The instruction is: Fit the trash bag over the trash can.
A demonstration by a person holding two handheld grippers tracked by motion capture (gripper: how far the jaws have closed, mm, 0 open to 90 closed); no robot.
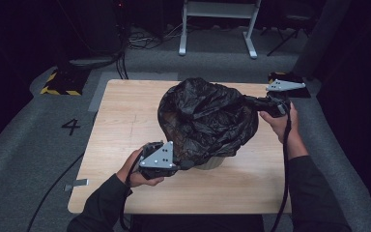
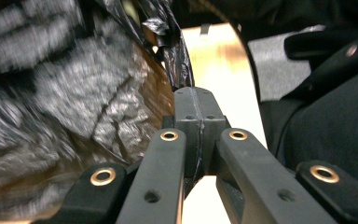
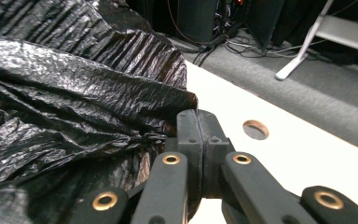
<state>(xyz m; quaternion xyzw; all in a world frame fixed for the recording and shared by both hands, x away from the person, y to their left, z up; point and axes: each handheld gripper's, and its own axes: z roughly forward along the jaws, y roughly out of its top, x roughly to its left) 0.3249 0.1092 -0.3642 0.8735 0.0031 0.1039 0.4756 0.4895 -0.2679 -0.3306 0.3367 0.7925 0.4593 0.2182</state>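
Black crinkled plastic bin bag (image 1: 207, 118) is pinched at opposite rim edges by the clamped left gripper (image 1: 181, 163) and right gripper (image 1: 263, 104), seemingly to draw it down over the pale bin (image 1: 210, 163).

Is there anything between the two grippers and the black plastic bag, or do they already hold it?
Nothing visible stands between them. The left gripper is shut on the near edge of the black bag, and the right gripper is shut on its far right edge. The bag is draped over a pale bin on the table.
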